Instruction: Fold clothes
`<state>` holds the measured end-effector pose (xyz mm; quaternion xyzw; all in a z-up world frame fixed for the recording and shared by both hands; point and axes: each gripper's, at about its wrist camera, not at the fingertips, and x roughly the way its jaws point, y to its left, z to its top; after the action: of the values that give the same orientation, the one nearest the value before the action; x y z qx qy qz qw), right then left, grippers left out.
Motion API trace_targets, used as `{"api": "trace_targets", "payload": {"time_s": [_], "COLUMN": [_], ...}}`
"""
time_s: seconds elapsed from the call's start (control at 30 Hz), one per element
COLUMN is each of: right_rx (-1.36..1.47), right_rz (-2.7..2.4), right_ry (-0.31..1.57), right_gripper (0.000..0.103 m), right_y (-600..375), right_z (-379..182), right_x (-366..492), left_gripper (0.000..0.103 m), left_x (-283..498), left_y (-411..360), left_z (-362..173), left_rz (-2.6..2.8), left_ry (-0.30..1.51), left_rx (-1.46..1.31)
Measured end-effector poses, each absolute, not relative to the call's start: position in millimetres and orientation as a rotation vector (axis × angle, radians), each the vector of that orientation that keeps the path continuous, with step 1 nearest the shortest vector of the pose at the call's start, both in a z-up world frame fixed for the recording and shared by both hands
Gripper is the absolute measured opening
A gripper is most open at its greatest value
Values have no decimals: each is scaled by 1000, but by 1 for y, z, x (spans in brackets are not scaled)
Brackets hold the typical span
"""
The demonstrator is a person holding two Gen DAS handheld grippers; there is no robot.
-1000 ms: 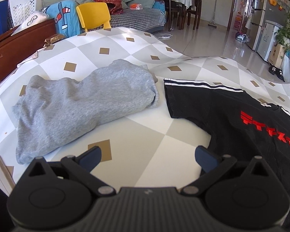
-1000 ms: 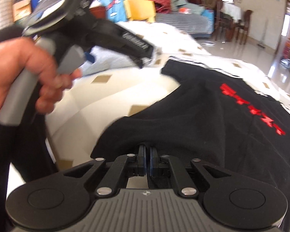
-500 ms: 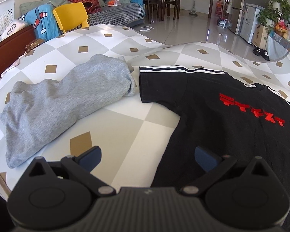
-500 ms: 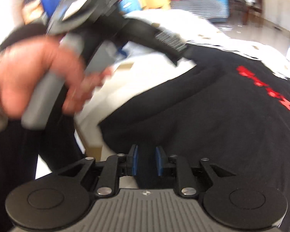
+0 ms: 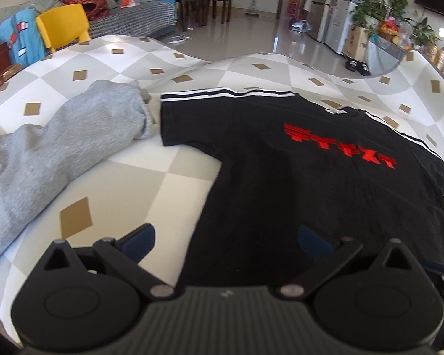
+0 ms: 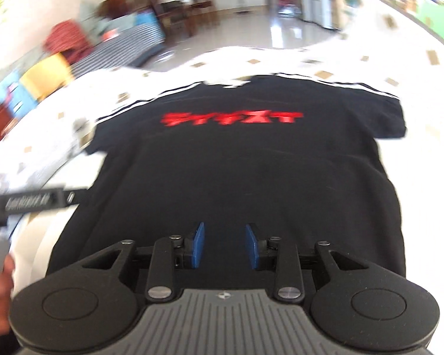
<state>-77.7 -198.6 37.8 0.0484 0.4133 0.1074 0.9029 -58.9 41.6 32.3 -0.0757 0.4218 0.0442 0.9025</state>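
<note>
A black T-shirt (image 5: 310, 177) is spread flat on the counter (image 5: 168, 183), hem at the near edge. The left gripper (image 5: 226, 238) is held wide apart; the right gripper (image 6: 225, 245), just opened, is empty. A fresh hem grasp is judged next.

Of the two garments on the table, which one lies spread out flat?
The black T-shirt with red lettering lies spread flat with both sleeves out. The grey knit garment beside it is bunched and already folded over.
</note>
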Motion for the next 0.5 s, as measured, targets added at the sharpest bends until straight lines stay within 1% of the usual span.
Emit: {"api": "trace_targets", "payload": {"time_s": [0.17, 0.4, 0.5], "right_rx": [218, 255, 274], "right_rz": [66, -15, -45], "right_ry": [849, 842, 830], "right_gripper": [31, 32, 32], "right_y": [-226, -244, -253], "right_z": [39, 36, 36], "right_x": [-67, -60, -59], "left_gripper": [103, 103, 103], "left_x": [-54, -42, -36], "left_y": [28, 27, 23], "left_z": [19, 0, -4], "left_rz": [3, -53, -38], "left_ry": [911, 962, 961], "left_rx": [-167, -238, -192]}}
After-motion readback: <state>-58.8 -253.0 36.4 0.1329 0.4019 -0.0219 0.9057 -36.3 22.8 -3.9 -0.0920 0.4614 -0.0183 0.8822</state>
